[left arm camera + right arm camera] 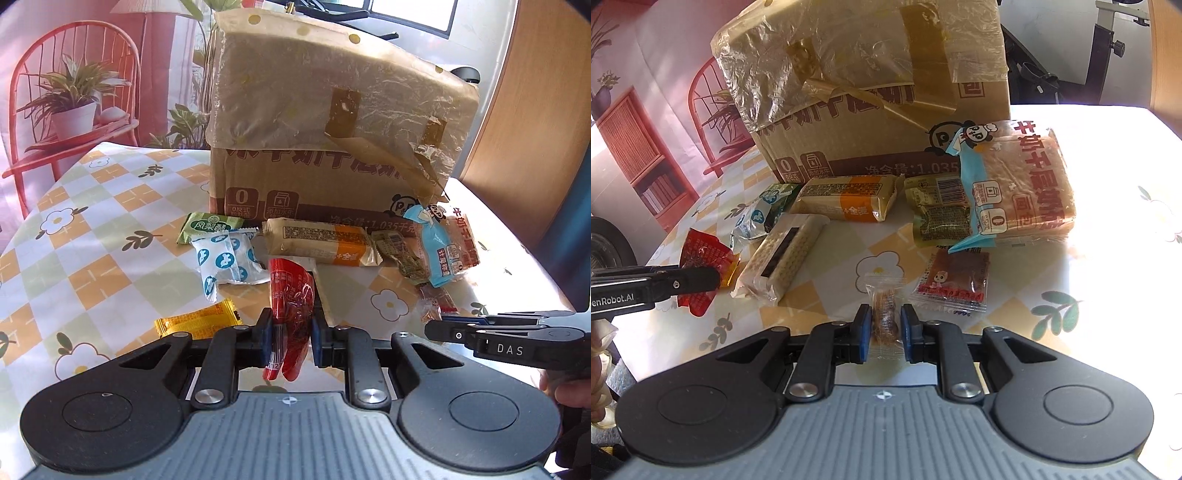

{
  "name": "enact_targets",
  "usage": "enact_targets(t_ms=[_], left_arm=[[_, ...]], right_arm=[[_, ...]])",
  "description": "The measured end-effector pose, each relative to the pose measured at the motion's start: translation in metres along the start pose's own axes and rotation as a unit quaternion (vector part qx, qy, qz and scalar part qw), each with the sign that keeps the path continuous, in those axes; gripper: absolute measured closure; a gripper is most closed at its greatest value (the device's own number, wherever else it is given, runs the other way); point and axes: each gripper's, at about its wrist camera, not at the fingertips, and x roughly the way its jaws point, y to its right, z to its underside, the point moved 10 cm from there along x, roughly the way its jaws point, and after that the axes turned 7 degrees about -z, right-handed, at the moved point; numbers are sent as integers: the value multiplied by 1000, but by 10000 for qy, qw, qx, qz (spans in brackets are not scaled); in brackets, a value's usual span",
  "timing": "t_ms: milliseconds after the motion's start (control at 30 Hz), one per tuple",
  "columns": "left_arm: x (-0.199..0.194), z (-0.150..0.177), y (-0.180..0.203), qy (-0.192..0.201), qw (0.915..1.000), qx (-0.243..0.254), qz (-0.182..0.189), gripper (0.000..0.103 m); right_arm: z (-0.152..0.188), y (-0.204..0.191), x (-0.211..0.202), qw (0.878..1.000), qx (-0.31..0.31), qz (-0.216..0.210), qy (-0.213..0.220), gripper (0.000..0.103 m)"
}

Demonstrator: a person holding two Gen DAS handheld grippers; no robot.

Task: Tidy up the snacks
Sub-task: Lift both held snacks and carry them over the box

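Your left gripper (291,334) pinches the red packet (290,310); your right gripper (882,332) clamps the clear-wrapped biscuit (885,314). Squeeze harder and it may crumble.

Both wrist views close, angled down; share cardboard box (325,147), perhaps table (92,236).

a cardboard box (325,147) stands at the back of the table (92,240). before it lies a row of snack packets: a long bar packet (319,242) in the middle, a bread pack (1023,188) to its right, a small pillow packet (229,264) to its left.
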Motion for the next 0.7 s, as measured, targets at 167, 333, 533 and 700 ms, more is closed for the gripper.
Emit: enact_targets(t_ms=[167, 333, 533, 700], left_arm=[[-16, -29, -4, 327, 9994, -56, -15, 81], [-36, -76, -5, 825, 9965, -124, 41, 81], [-60, -143, 6, 1519, 9882, 65, 172, 81], [-55, -204, 22, 1907, 9811, 284, 172, 81]], right_arm=[[-17, -7, -10, 9997, -70, -85, 227, 85], [-56, -22, -26, 9972, -308, -217, 648, 85], [-130, -42, -56, 9867, -735, -325, 1412, 85], [-199, -49, -68, 9745, -1151, -185, 1915, 85]])
